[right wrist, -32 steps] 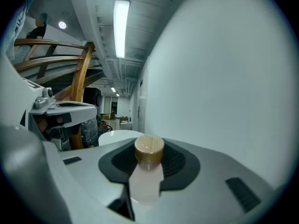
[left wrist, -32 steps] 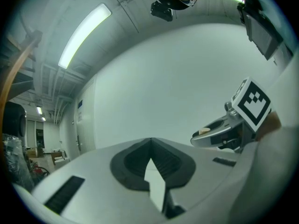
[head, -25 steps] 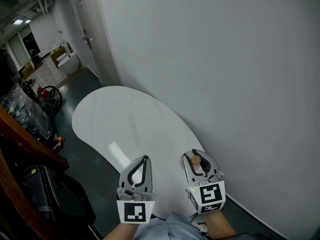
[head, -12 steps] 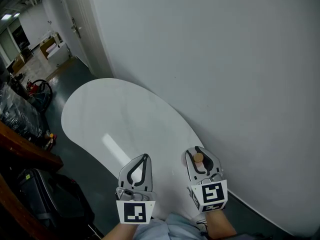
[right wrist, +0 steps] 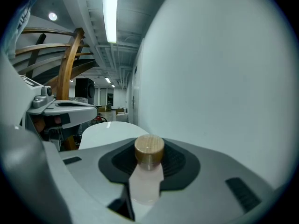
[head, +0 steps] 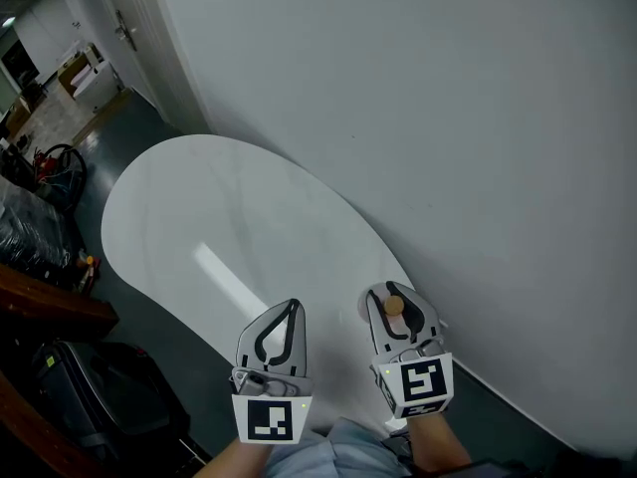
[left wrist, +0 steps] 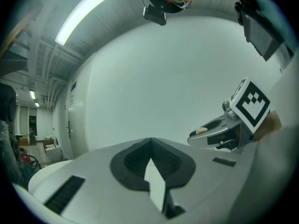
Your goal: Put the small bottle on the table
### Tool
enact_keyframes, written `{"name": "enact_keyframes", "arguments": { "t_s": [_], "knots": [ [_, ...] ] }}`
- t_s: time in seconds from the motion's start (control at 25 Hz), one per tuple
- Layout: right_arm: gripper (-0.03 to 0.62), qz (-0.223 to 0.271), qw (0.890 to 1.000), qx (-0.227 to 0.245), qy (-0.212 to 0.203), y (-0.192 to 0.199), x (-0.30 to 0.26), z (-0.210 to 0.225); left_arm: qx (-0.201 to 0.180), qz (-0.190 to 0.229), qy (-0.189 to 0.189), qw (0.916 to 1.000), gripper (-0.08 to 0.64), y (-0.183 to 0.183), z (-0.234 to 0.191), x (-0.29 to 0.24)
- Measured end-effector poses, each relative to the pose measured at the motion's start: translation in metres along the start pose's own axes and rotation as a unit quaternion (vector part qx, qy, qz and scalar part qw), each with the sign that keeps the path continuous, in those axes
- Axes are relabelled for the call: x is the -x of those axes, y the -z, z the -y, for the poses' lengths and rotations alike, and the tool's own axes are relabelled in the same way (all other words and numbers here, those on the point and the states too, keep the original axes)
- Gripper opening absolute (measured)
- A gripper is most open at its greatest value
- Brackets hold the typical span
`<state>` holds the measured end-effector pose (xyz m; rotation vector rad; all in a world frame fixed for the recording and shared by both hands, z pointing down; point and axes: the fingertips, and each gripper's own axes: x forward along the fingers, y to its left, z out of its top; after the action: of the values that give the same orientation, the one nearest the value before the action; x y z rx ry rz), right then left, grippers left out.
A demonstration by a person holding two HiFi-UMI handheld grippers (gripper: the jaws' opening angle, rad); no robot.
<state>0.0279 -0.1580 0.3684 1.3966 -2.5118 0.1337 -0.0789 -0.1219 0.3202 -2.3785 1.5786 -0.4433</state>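
Small bottle (right wrist: 148,171) clamped over the table (head: 219,217)
Right gripper (head: 391,292) grips it above the near end, white wall (head: 448,118) just beside; left gripper (head: 291,309), jaws together and empty, hovers alongside.

A workshop-like industrial hall. Ahead of the left claw (head: 291,310) a white oval surface (head: 189,217) stands on dark polished floor (head: 149,312). Farther ahead are a door (head: 121,33) and boxes (head: 82,68). Overhead are a strip light (right wrist: 110,17) and exposed ceiling pipes (right wrist: 113,55).

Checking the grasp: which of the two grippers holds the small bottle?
The right gripper: the wood-capped small bottle is clamped in its jaws; the left gripper is shut, empty.
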Motion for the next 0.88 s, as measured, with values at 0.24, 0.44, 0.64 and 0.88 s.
{"name": "enact_keyframes", "arguments": {
  "t_s": [0.24, 0.44, 0.64, 0.88],
  "knots": [
    [0.11, -0.03, 0.999, -0.021, 0.001, 0.017, -0.016, -0.002, 0.022, -0.028, 0.019, 0.9992, 0.002, 0.021, -0.001, -0.013],
    [0.11, -0.052, 0.998, -0.031, 0.0, 0.035, -0.027, 0.0, 0.026, -0.046, 0.039, 0.9979, 0.002, 0.037, 0.002, -0.024],
    [0.11, -0.071, 0.997, -0.04, -0.003, 0.052, -0.038, -0.004, 0.112, -0.071, 0.021, 0.991, 0.002, 0.055, 0.004, -0.029],
    [0.11, -0.091, 0.995, -0.047, -0.01, 0.067, -0.046, -0.008, 0.068, -0.096, 0.054, 0.9916, 0.002, 0.067, 0.006, -0.034]
  ]
}}
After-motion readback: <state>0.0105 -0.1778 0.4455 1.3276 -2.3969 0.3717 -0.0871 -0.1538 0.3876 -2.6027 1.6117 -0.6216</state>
